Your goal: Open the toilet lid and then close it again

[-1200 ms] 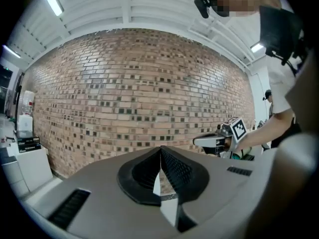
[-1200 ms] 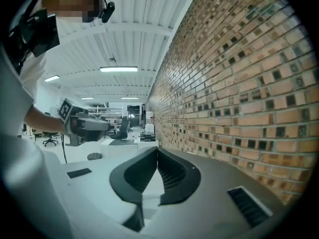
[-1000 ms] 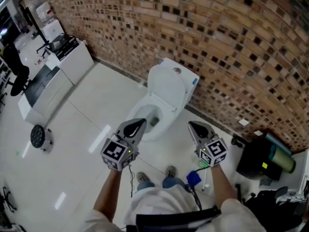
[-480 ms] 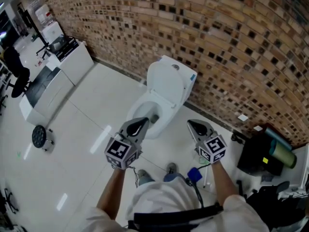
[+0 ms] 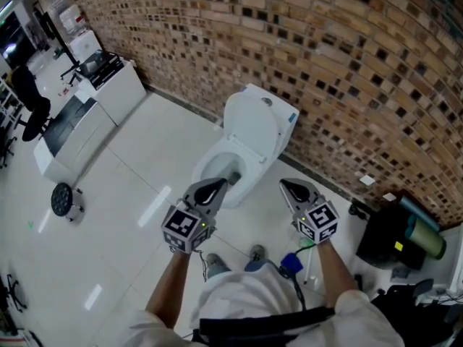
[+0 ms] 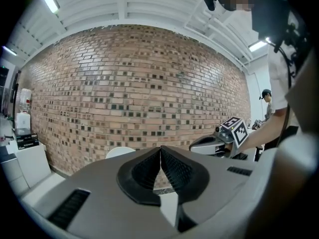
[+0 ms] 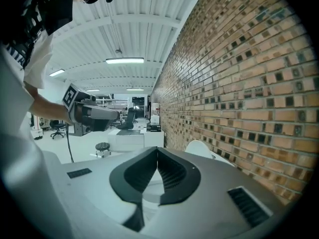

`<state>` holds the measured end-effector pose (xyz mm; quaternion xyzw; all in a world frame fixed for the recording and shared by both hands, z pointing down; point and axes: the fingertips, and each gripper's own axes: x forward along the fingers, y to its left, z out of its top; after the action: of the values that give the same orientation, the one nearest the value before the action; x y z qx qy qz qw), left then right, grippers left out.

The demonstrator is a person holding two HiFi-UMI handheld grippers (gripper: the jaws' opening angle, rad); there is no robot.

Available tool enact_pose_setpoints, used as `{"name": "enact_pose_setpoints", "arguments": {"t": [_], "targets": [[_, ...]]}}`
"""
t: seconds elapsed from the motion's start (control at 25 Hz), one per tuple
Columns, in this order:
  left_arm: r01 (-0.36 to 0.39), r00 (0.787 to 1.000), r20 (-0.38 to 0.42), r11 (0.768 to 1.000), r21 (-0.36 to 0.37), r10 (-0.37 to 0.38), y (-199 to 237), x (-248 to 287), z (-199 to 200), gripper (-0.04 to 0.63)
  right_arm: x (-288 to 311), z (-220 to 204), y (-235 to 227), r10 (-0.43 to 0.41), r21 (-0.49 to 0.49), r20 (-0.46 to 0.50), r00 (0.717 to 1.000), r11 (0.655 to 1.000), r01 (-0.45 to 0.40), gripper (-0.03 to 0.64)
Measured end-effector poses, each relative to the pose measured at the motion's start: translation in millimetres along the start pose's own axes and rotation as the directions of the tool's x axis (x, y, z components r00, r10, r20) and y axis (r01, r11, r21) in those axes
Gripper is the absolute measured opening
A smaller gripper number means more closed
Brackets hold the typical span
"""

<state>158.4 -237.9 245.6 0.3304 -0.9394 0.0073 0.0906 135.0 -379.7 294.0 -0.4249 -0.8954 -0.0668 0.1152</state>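
Left gripper (image 5: 211,187) and right gripper (image 5: 292,188), jaws pressed together and empty, hover short of the toilet (image 5: 203,167), whose lid (image 5: 249,125) stands raised against the tank (image 5: 288,120) by the brick wall (image 5: 347,63). Opening looks done and only the closing remains; shut tips suit a push, not a pinch.

Left claw (image 5: 210,189) and right claw (image 5: 291,187) held forward side by side, jaws together, both empty.
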Motion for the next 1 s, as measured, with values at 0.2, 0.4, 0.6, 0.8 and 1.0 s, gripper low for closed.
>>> {"name": "enact_pose_setpoints", "arguments": {"t": [0.2,0.4,0.6,0.8,1.0], "targets": [[-0.041,0.999,0.016,0.999,-0.005,0.041,3,6,3,-0.003,1,-1,-11,0.018,0.001,0.002,1.000,1.000,-0.018,-0.002],[-0.084,0.996,0.010,0.996,-0.027,0.084,10,10,-1,-0.003,-3,-8,-29,-0.001,0.007,-0.007,1.000,1.000,0.001,-0.002],[-0.142,0.989,0.029,0.989,-0.043,0.143,27,9,-7,-0.003,-1,-23,-39,-0.003,-0.022,-0.038,0.999,1.000,0.002,-0.002],[-0.177,0.984,0.021,0.983,-0.054,0.179,63,-17,-8,-0.003,18,-24,-20,0.007,-0.030,-0.069,0.998,1.000,-0.010,-0.002],[-0.147,0.989,0.004,0.989,-0.028,0.147,121,-61,-17,-0.003,64,-8,24,-0.010,-0.016,-0.078,0.997,1.000,0.009,-0.002]]}}
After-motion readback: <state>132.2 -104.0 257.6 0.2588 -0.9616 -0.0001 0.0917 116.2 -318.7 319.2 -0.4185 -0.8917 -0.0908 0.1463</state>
